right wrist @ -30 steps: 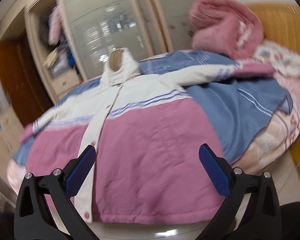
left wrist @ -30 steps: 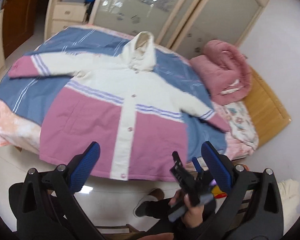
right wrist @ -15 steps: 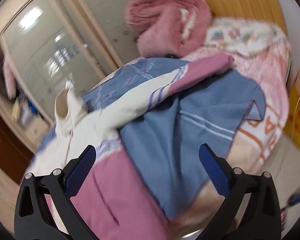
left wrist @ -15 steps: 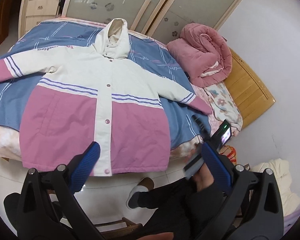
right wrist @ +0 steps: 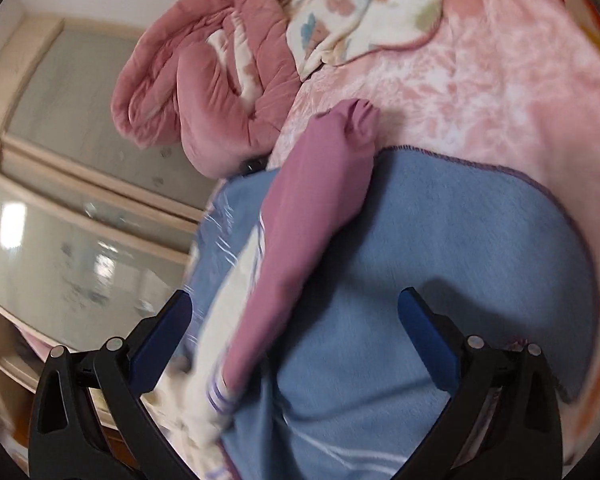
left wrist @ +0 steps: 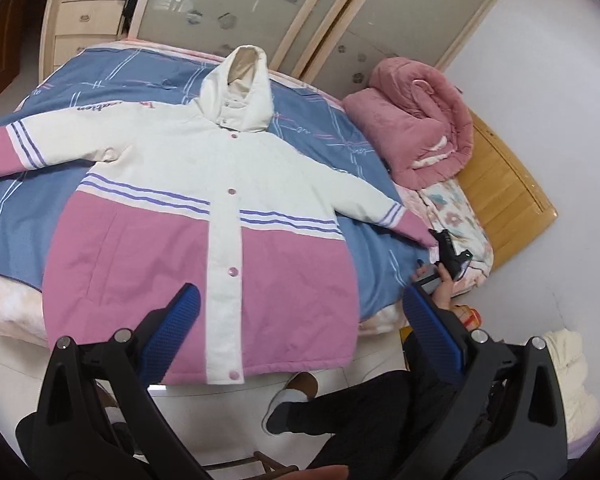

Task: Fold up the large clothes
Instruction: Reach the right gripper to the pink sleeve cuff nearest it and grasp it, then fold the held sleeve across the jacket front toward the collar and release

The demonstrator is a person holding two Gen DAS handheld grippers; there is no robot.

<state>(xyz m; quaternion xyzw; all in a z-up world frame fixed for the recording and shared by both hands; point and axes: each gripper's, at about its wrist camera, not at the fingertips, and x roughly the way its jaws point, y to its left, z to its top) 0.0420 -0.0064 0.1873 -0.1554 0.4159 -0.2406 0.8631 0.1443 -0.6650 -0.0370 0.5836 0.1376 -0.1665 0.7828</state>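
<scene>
A large hooded coat (left wrist: 220, 200), white on top and pink below, lies face up and spread flat on the bed over a blue blanket (left wrist: 28, 208), both sleeves out. My left gripper (left wrist: 300, 320) is open and empty, held above the coat's hem at the bed's near edge. My right gripper (right wrist: 296, 320) is open and empty, close above the coat's right sleeve and its pink cuff (right wrist: 320, 200). In the left wrist view the right gripper (left wrist: 446, 252) shows beside that cuff (left wrist: 414, 230).
A rolled pink quilt (left wrist: 420, 116) and a floral cloth (left wrist: 456, 216) lie at the bed's right by the wooden headboard (left wrist: 504, 196). A wardrobe with glass doors (left wrist: 300, 8) stands behind the bed. The person's legs and slippered foot (left wrist: 292, 396) are on the floor below.
My right gripper has swung right and come down close to the coat's right cuff. My left gripper has risen and tilted, so the whole coat shows from higher up.
</scene>
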